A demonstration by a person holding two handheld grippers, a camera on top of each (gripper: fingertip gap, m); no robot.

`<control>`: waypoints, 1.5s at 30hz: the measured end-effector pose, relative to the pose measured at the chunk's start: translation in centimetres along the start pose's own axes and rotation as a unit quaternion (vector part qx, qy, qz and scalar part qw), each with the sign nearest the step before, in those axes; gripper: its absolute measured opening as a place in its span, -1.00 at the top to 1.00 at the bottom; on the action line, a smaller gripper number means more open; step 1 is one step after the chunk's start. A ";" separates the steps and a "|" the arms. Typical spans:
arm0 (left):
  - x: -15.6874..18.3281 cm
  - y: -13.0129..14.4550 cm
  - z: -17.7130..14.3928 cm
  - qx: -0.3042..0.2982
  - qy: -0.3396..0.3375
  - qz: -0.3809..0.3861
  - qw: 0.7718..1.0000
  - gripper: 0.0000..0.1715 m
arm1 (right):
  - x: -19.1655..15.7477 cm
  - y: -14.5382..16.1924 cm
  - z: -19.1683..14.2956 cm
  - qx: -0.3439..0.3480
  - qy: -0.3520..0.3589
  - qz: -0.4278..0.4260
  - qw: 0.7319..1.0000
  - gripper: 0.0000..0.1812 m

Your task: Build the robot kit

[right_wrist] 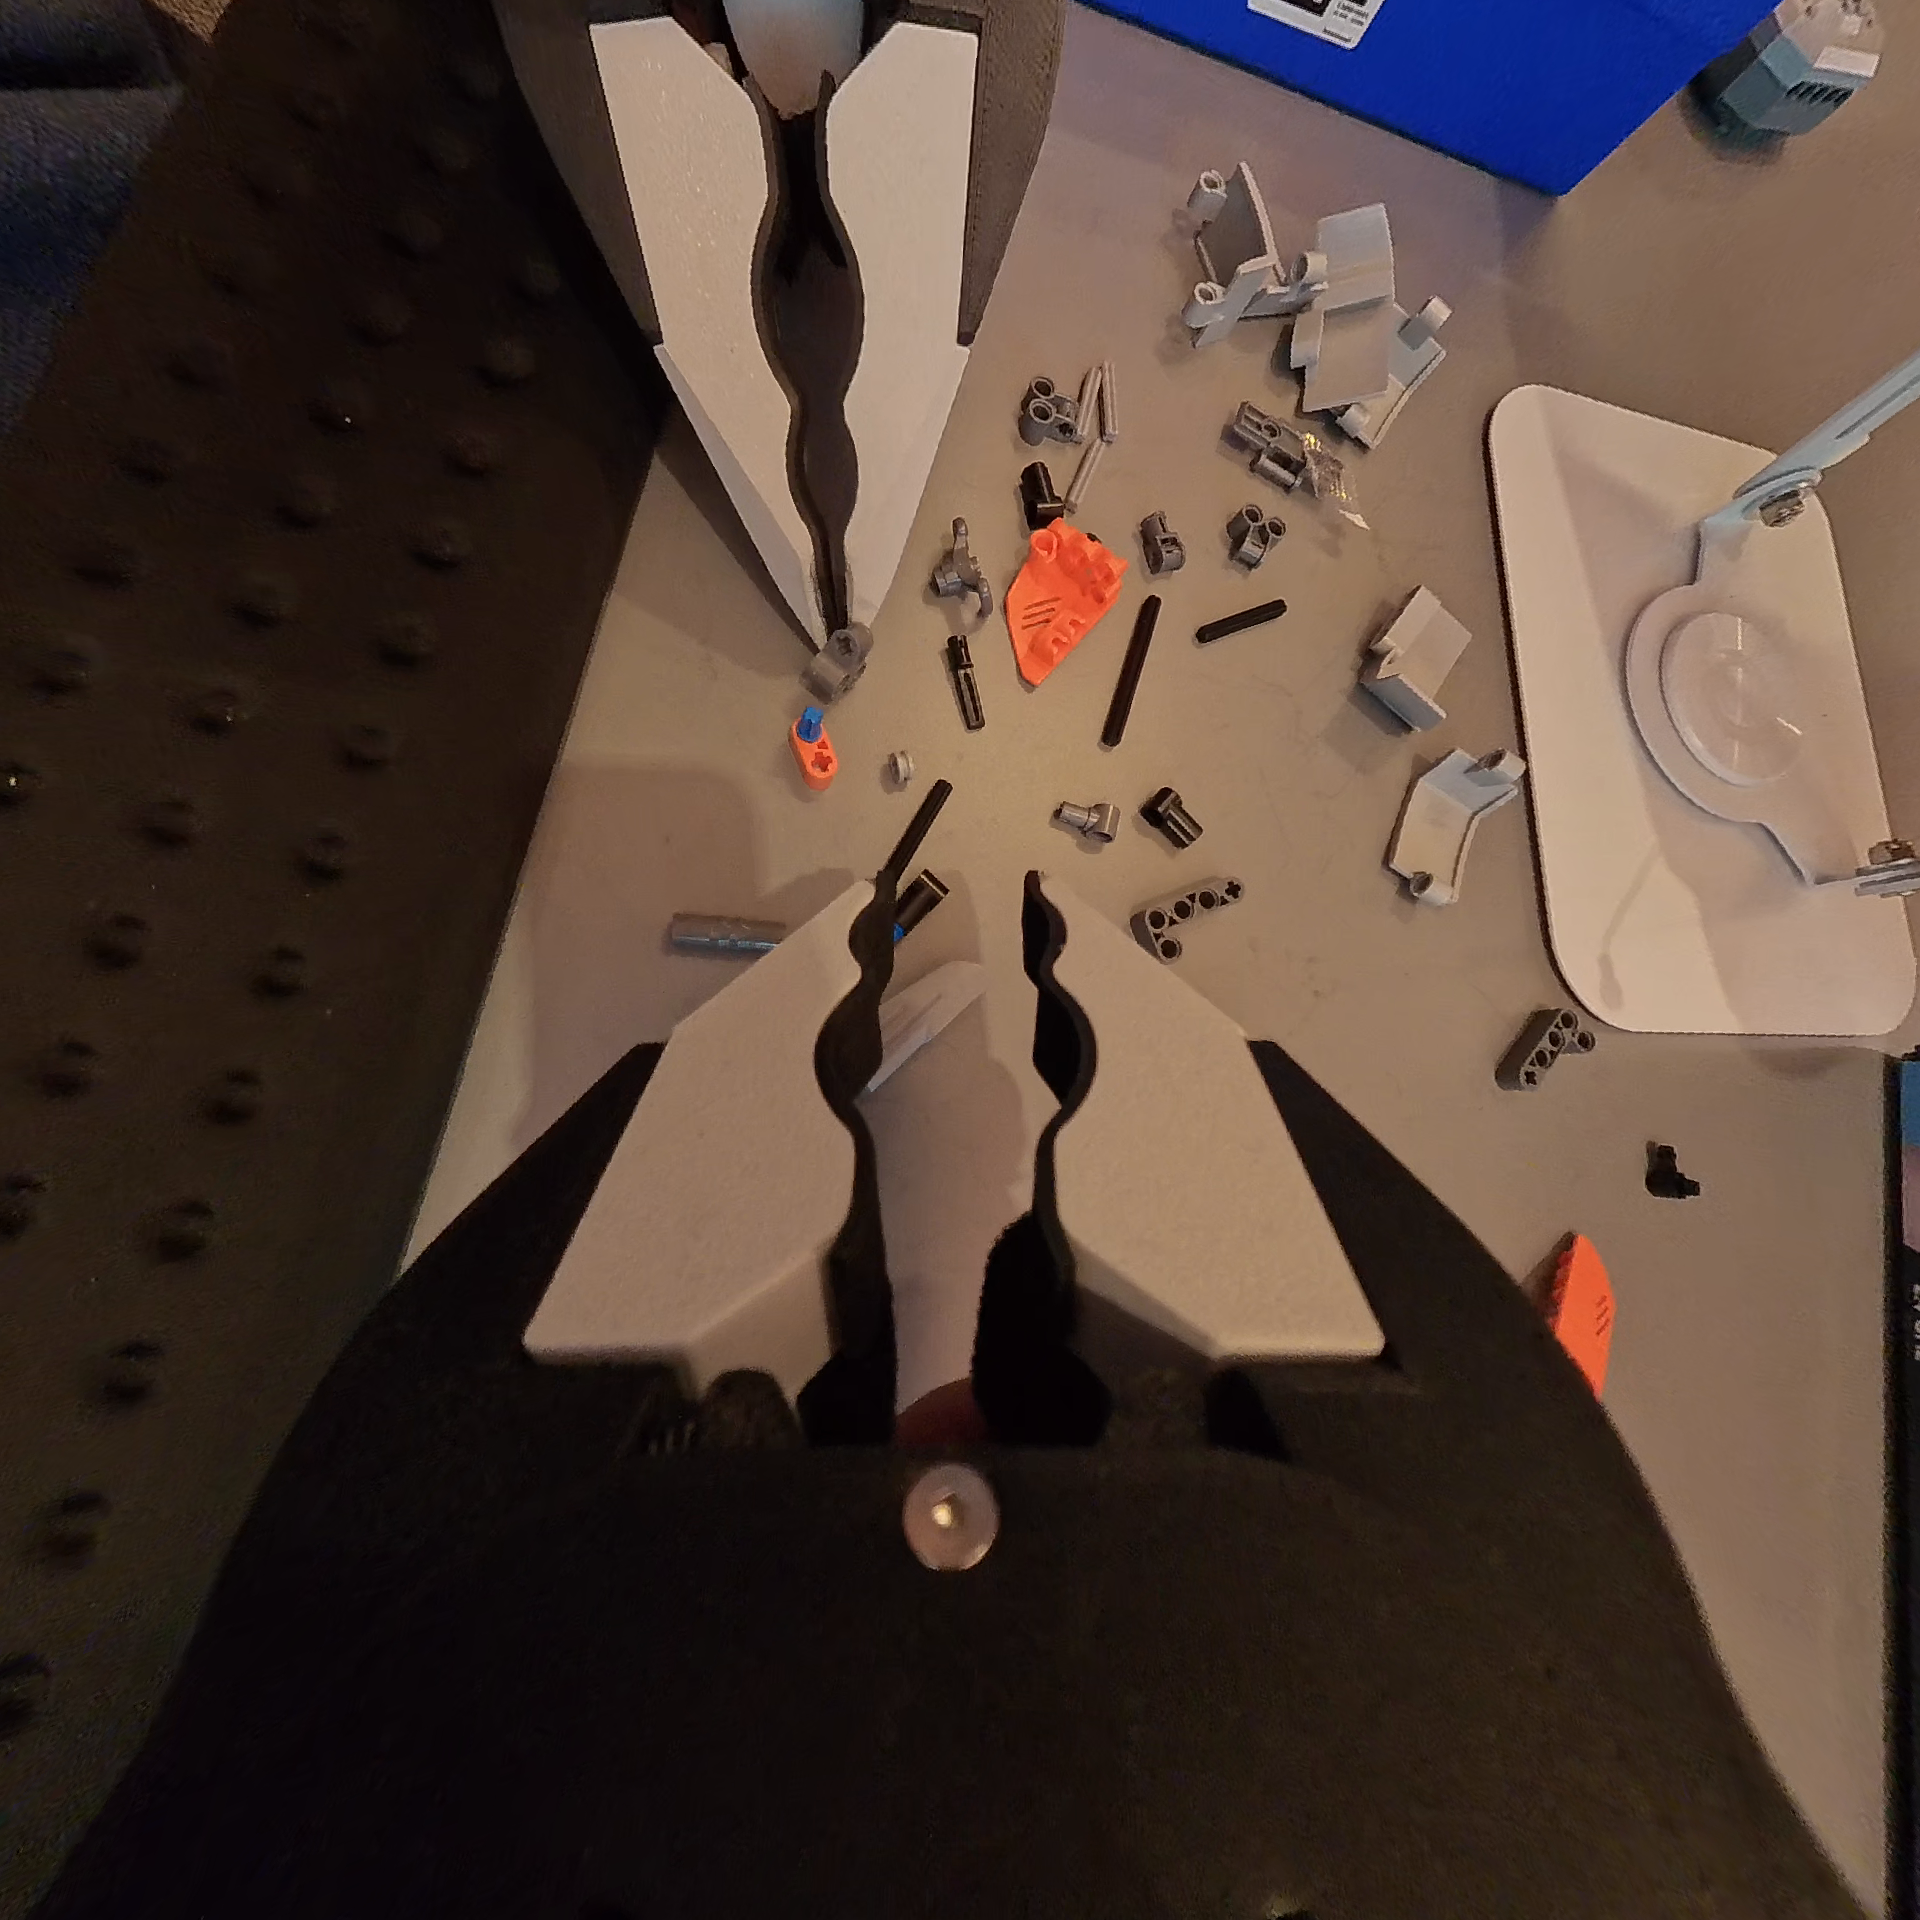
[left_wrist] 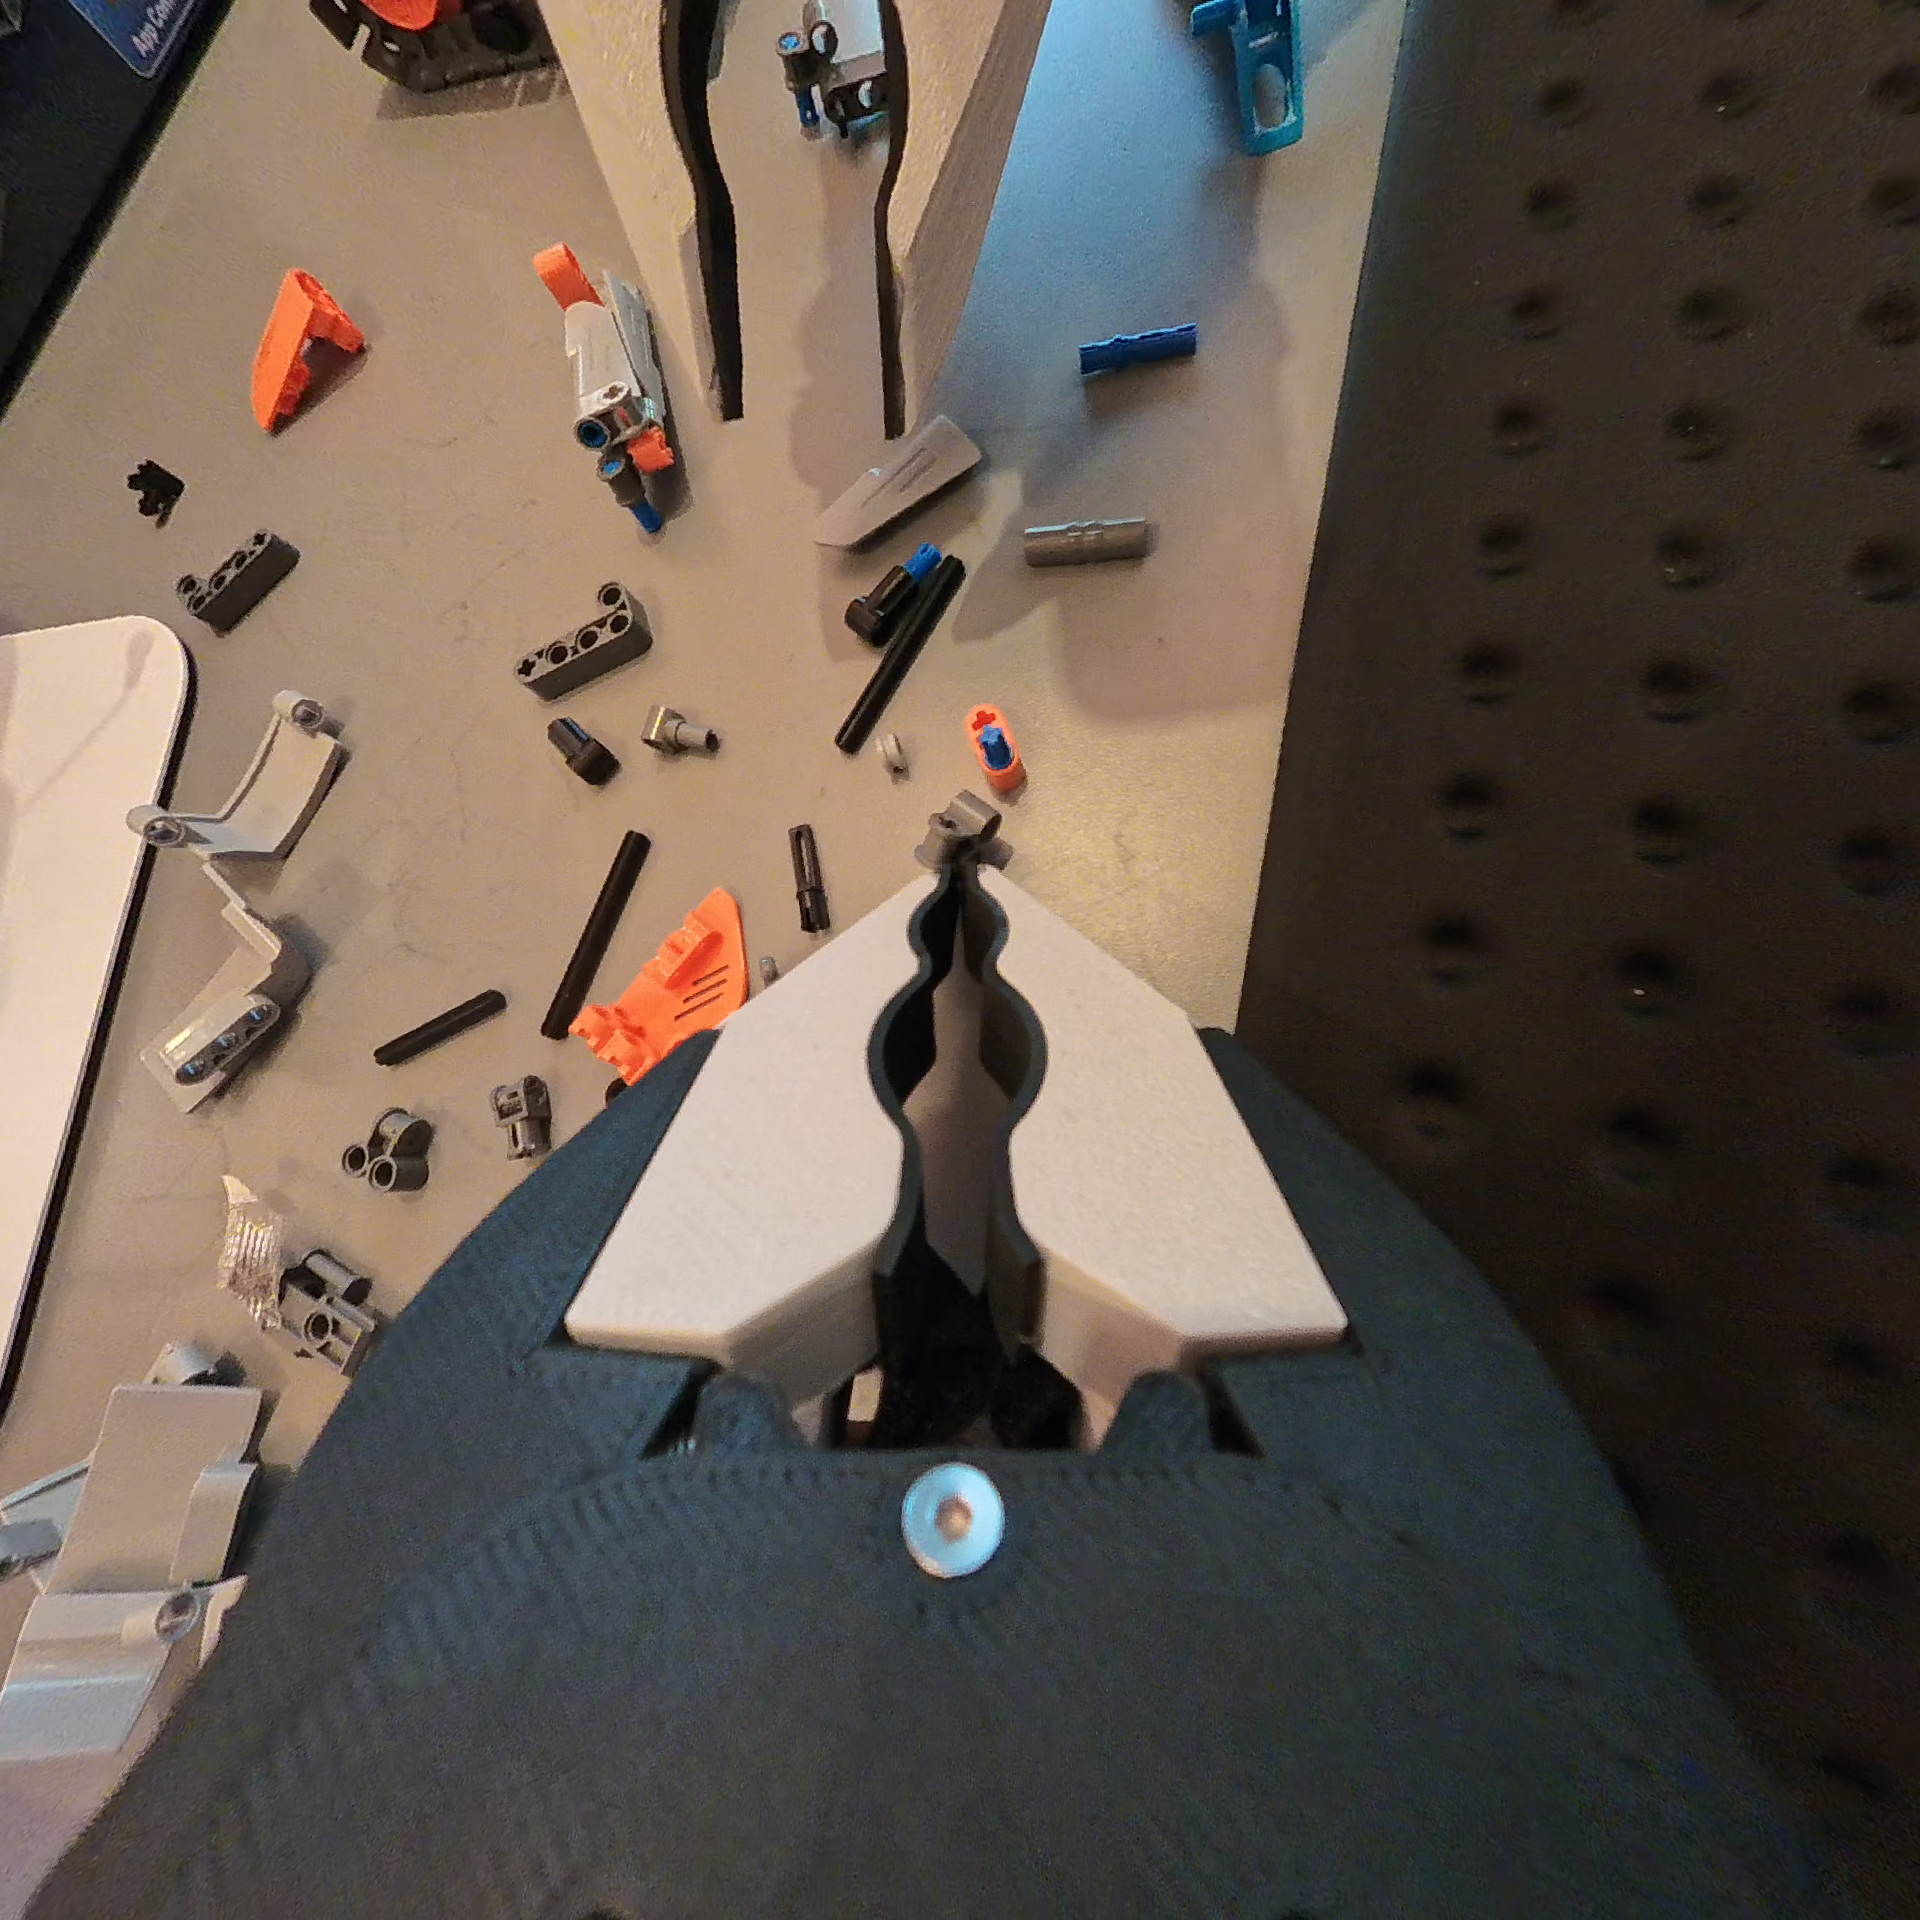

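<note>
Pinching a small grey connector [left_wrist: 964, 831] at its tips just above the tabletop [left_wrist: 1122, 208], the left claw [left_wrist: 961, 868] is closed, while the right claw [right_wrist: 961, 883] hovers part-open, empty.

Left wrist view: mounted behind the left gripper [left_wrist: 961, 868], looking steeply down along its fingers at the grey tabletop [left_wrist: 468, 862], close range. A dark dimpled mat [left_wrist: 1621, 727] fills the right of frame.

Right wrist view: mounted behind the right gripper [right_wrist: 956, 883], same steep downward angle, from the opposite side; the mat [right_wrist: 260, 727] lies at frame left.

Shared ground: scattered building parts at centre, including the orange panel [left_wrist: 681, 982] [right_wrist: 1065, 603]. Each view shows the other gripper at upper centre.
</note>
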State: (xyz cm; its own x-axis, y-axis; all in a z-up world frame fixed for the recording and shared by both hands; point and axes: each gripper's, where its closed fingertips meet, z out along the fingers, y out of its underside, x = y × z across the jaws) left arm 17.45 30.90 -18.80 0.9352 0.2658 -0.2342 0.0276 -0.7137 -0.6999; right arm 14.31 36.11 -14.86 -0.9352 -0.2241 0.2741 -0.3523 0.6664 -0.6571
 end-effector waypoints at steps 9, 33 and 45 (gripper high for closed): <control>-0.5 -0.1 -0.6 0.008 -0.014 -0.005 1.000 0.90 | 0.4 0.1 -0.3 0.002 0.006 0.004 1.000 0.75; -0.4 -0.8 0.9 -0.004 -0.017 -0.002 1.000 0.84 | 0.1 0.3 -0.1 0.000 0.000 0.001 1.000 0.75; -2.0 -2.2 -0.7 0.055 -0.038 -0.043 0.997 0.84 | 0.9 -1.4 -0.5 0.026 0.052 -0.040 0.998 0.75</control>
State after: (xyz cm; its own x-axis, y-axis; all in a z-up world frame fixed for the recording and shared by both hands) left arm 15.79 31.45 -16.33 0.9017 0.3738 -0.2175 0.0636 -0.6120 -0.7883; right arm 13.97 35.35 -13.38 -0.8959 -0.1994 0.3969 -0.4303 0.6111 -0.6643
